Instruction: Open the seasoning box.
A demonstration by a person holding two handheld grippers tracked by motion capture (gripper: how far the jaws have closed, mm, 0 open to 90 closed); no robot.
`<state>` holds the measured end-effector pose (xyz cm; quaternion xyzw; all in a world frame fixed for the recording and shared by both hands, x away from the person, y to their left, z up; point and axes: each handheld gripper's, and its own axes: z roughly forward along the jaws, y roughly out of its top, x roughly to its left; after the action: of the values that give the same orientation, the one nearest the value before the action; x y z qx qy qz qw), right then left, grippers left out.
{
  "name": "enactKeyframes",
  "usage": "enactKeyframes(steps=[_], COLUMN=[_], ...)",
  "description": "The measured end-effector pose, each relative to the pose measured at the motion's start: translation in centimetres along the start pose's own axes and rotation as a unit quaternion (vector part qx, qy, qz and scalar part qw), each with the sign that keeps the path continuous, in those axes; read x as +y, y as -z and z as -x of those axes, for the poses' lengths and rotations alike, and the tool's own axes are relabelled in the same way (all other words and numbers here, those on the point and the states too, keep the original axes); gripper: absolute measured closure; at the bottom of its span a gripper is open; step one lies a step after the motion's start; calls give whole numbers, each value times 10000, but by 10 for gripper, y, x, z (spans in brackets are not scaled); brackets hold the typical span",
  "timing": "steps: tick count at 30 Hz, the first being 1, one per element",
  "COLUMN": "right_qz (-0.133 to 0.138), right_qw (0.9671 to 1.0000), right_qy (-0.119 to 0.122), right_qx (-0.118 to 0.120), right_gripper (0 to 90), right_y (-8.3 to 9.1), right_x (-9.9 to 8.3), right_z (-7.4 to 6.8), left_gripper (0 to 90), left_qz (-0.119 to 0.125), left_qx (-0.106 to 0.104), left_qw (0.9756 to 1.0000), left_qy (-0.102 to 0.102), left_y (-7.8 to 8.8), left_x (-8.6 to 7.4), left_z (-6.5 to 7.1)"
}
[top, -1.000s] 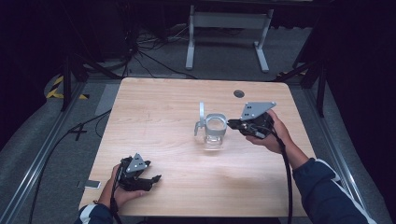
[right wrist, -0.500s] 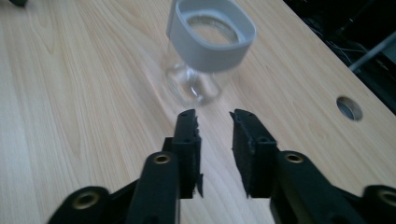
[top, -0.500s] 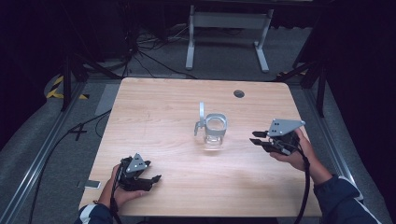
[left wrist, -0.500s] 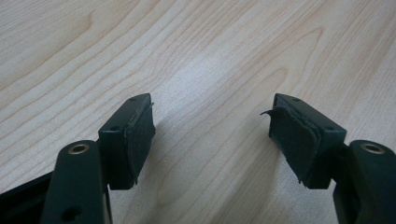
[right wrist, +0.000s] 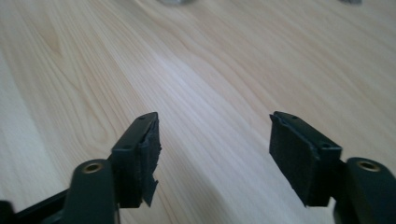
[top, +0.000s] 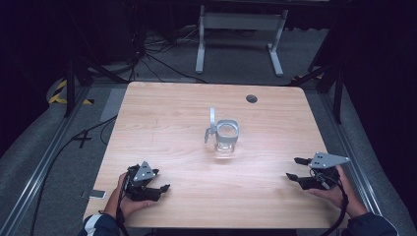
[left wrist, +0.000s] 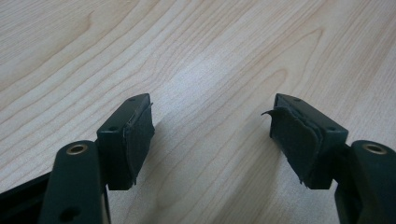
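While the glass mug [top: 223, 137] stands alone at the frame's centre, your right hand-held gripper [top: 295, 168], lower right, has just spread its jaws, empty; the left hand-held gripper [top: 160, 189], lower left, is spread too. Reaching back carelessly could tip the mug.

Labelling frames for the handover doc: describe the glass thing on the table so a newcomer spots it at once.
Start from the light wooden table in the high view. Near its middle stands a clear glass jar with a metal rim, its hinged lid tipped up on the left. It is the one see-through item, apart from the black left gripper and right gripper at the near edge.
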<state>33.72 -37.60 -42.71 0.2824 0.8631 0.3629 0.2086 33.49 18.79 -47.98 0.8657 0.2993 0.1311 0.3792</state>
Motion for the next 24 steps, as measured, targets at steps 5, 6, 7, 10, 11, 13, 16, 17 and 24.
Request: enactKeyframes(steps=[5,6,7,10,11,13,16,17,24], right_qz=[-24,4,42,-60,-144,-126,-137,-138,-149], right_qw=[9995,9993,9990,9983,9980,9974,9966,9963,9961], right_qy=[-305,-364,-440,-575,-587,-693,-812,-847,-870], right_qx=[-69,-83,-113,-110,-177,-144,-94,-67,-57], right_gripper=[281,280,274,266,246,222,217,212,209], right_y=[0,0,0,-5,-7,-9,-10,-11,-11], right_x=[-22,-26,-30,-40,-43,-46,-46,-46,-46], right_z=[6,7,8,10,10,11,12,14,14], left_gripper=[304,304,303,301,297,297,297,297,261], left_qz=[-1,-1,-34,-1,-8,-24,-15,-25,-64], left_qx=[4,10,9,-18,-27,-20,-12,-25,-16], left_qw=[10000,10000,10000,10000,10000,10000,10000,10000,10000], left_qy=[5,-13,-14,42,51,74,57,76,3], left_y=[0,0,0,-1,-1,0,0,0,-1], left_x=[0,0,1,0,0,0,0,0,2], left_z=[0,0,0,1,1,1,1,1,-1])
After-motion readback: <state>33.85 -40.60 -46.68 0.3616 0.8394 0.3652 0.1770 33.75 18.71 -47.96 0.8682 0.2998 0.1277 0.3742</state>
